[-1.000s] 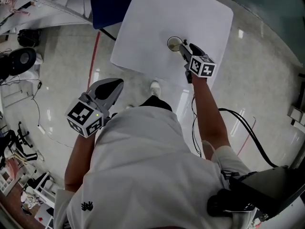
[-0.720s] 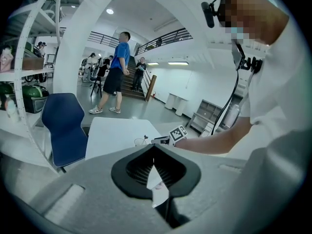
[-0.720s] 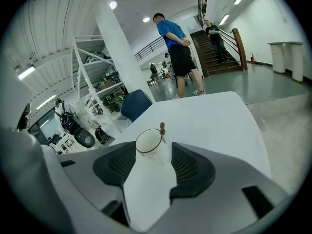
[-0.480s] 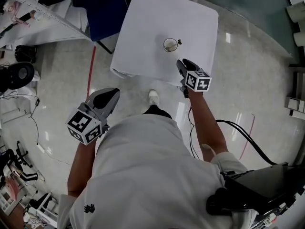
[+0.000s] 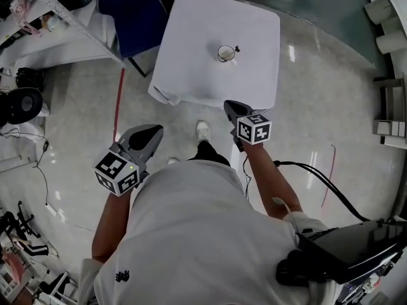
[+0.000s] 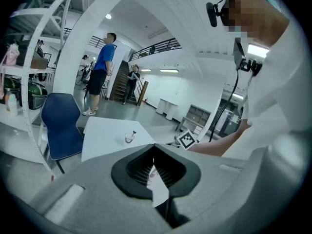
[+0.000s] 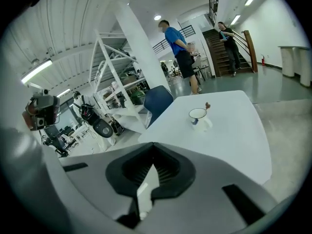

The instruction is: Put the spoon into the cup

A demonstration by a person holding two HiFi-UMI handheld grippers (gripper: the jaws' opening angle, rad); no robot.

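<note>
**Spoon in the cup, both tools held clear of the desk**

The cup stands near the middle of the desk, well in from every edge, so it is in little danger of a knock. The spoon stands in it, with its handle leaning out over the rim toward the desk's right edge. It is tiny in all three views, so I judge rather than see that its bowl rests inside.

Your right hand-held gripper hangs by the desk's near edge and points toward the cup. Its jaws have just been closing and now meet with nothing between them, which suits a tool with nothing left to carry.

Your left hand-held gripper is likewise clenched on nothing. You hold it over the floor, short of the desk's near-left corner and apart from it, most likely because this job asks for one hand only.

Judged from how things lie, the task looks finished, and nothing on the desk needs you.
</note>
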